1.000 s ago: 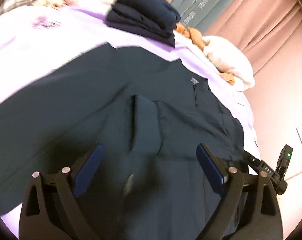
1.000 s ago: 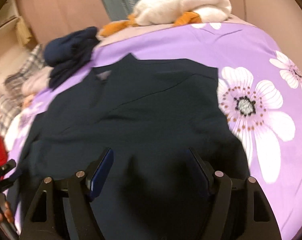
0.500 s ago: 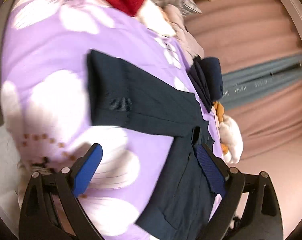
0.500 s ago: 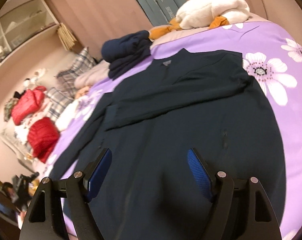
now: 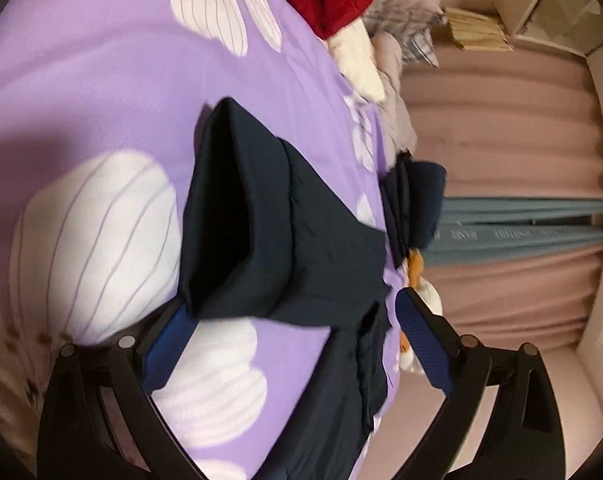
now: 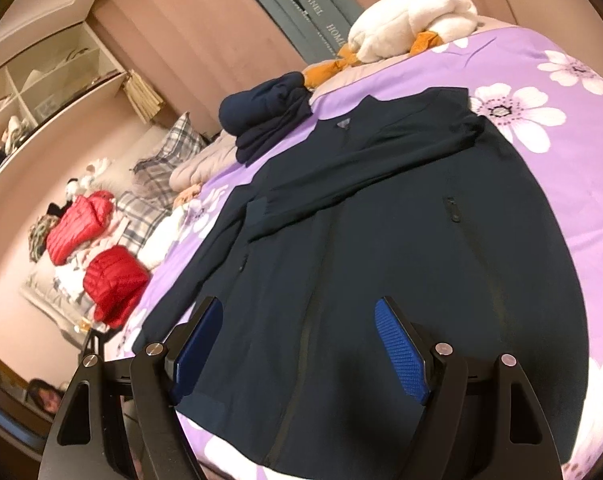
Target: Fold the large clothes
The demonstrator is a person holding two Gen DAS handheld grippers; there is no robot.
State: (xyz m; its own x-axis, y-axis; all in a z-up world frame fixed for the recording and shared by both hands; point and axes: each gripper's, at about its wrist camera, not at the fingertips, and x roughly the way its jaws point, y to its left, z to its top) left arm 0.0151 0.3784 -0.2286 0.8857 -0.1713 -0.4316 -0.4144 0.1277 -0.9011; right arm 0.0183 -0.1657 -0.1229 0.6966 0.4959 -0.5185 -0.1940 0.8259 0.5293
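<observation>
Both jaws apart, empty; left gripper (image 5: pixel 297 340) now at jacket (image 6: pixel 381 240) sleeve cuff (image 5: pixel 237 232).

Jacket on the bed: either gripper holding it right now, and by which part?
Nothing is held. The left gripper is open with the sleeve cuff ahead of it, unpinched. The right gripper is open above the jacket hem.
</observation>
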